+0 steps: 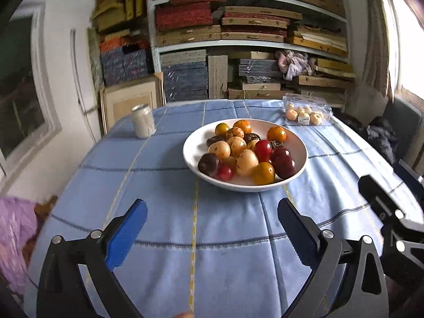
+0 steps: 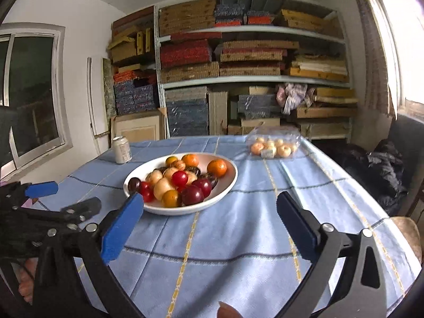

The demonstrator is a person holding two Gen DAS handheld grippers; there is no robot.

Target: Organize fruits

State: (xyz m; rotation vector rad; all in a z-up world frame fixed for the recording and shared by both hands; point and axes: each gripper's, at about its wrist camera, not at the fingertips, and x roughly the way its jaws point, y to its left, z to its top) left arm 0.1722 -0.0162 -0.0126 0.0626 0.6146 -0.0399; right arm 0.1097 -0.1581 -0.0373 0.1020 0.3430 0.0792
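A white bowl [image 1: 192, 143] [image 2: 232, 182] stands mid-table, heaped with fruit: oranges [image 1: 276, 133] [image 2: 216, 167], red plums [image 1: 285, 167] [image 2: 192, 194], pale yellow fruits [image 1: 246, 162] and a few dark ones. At the far right of the table sits a clear plastic box [image 1: 307, 111] [image 2: 273, 143] of pale round fruits. My left gripper [image 1: 212, 209] hovers open over the cloth in front of the bowl, with nothing between its blue pads. My right gripper [image 2: 209, 198] is open too, just short of the bowl's near rim and empty. Each gripper shows at the edge of the other's view.
A blue checked cloth [image 1: 212, 265] covers the table. A white drink can [image 1: 143, 122] [image 2: 122, 149] stands at the far left. Packed shelves [image 1: 238, 39] fill the wall behind. A dark seat with dark clothing [image 2: 384, 169] is on the right, a pink cloth [image 1: 13, 233] on the left.
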